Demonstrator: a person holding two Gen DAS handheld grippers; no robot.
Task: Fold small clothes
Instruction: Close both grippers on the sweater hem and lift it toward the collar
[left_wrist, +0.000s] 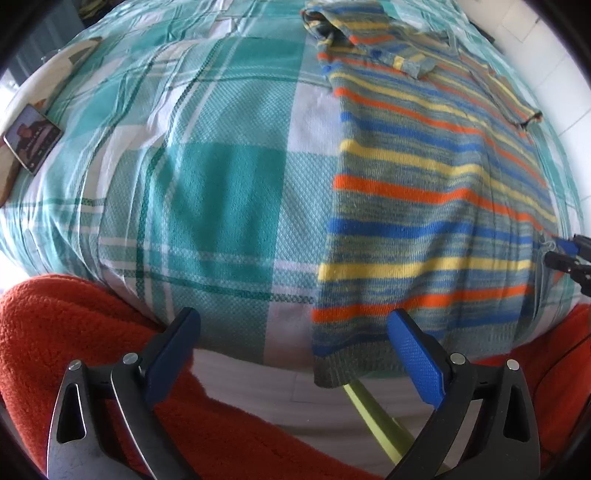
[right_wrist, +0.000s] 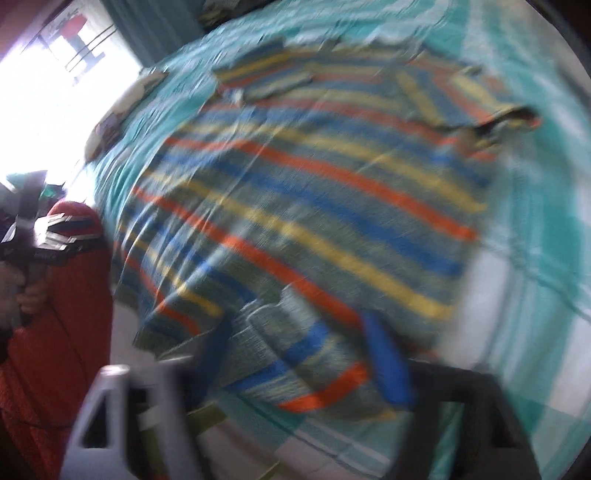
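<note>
A small striped knit sweater (left_wrist: 436, 192), in grey, blue, yellow and orange, lies flat on a teal checked bed cover (left_wrist: 207, 177). One sleeve is folded across its top. My left gripper (left_wrist: 295, 325) is open and empty at the near edge of the bed, left of the sweater's hem corner. In the blurred right wrist view the sweater (right_wrist: 303, 192) fills the middle. My right gripper (right_wrist: 299, 332) has its fingers either side of the hem; it shows small in the left wrist view (left_wrist: 565, 251) at the sweater's right hem corner, pinching the fabric.
A phone (left_wrist: 31, 138) lies at the bed's left edge. Red fleece clothing (left_wrist: 66, 332) of the person is in front of the bed. A lime-green strip (left_wrist: 373, 413) hangs below the bed edge. A bright window (right_wrist: 55, 92) is at the left.
</note>
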